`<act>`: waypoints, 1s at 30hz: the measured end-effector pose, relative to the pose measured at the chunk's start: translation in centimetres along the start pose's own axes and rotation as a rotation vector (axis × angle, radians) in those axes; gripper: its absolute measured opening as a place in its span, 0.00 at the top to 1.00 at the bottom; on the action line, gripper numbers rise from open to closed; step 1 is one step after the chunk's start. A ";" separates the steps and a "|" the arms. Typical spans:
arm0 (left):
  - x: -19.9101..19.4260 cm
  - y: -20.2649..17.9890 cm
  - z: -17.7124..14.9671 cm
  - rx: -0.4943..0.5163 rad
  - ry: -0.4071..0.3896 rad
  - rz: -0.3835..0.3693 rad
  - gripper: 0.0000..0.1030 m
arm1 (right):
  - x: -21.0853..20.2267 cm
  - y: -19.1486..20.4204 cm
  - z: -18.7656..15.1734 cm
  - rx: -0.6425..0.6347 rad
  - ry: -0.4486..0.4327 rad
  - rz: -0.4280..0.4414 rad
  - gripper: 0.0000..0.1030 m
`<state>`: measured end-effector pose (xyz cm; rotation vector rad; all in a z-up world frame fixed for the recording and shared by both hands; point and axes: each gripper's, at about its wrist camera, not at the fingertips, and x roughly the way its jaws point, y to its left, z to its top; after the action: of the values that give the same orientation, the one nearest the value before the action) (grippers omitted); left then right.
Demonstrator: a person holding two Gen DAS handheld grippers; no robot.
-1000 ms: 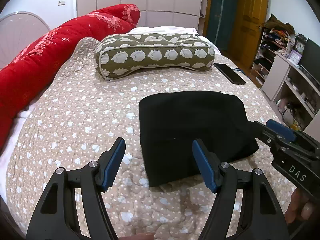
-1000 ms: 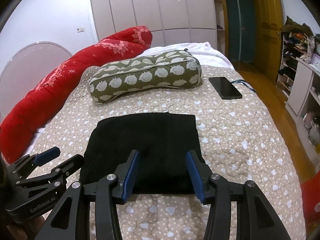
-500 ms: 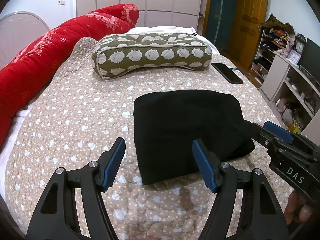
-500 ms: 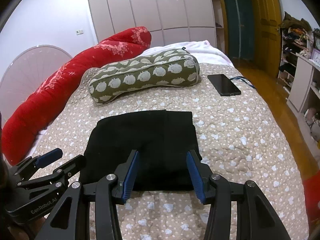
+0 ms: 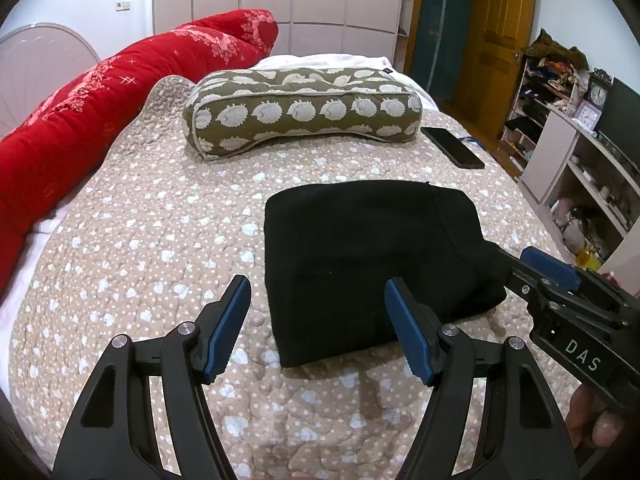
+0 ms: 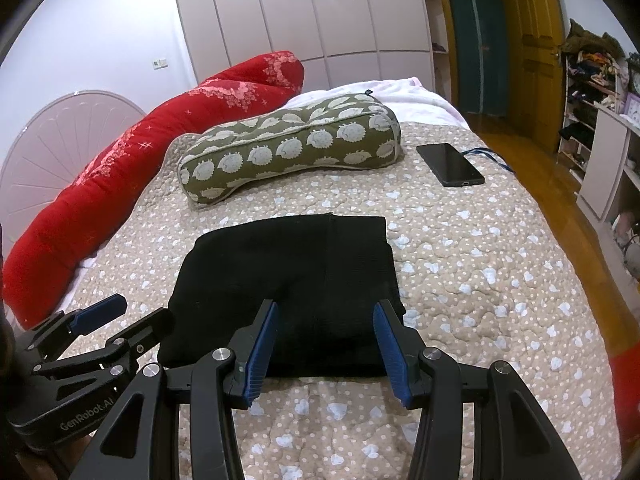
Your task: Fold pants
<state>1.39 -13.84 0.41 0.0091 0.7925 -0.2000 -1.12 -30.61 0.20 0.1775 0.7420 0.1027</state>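
The black pants [image 5: 372,248] lie folded into a compact rectangle on the quilted bed [image 5: 160,240]; they also show in the right wrist view [image 6: 296,280]. My left gripper [image 5: 320,324] is open and empty, held above the bed just short of the pants' near left corner. My right gripper [image 6: 324,344] is open and empty, over the pants' near edge. The right gripper also shows in the left wrist view [image 5: 560,280], at the pants' right side. The left gripper shows in the right wrist view [image 6: 116,324], left of the pants.
A green patterned pillow [image 5: 300,112] lies behind the pants. A long red bolster [image 5: 100,108] runs along the bed's left side. A black phone [image 6: 450,164] lies at the back right of the bed. Shelves [image 5: 580,152] stand beyond the bed's right edge.
Both grippers have pulled back a little toward me and risen; the pants lie still in the same folded shape. Both stay open.
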 end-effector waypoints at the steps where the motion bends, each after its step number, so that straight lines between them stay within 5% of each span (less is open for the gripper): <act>1: 0.0 0.0 0.0 0.000 0.002 0.000 0.32 | 0.0 0.0 0.0 0.000 -0.001 0.000 0.53; 30: -0.5 -0.1 -0.7 0.008 -0.018 -0.019 0.32 | 0.3 0.9 -0.7 -0.009 0.025 0.009 0.52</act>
<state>0.49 -13.75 0.25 0.0071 0.7744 -0.2212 -1.36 -29.64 -0.33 0.1711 0.7659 0.1171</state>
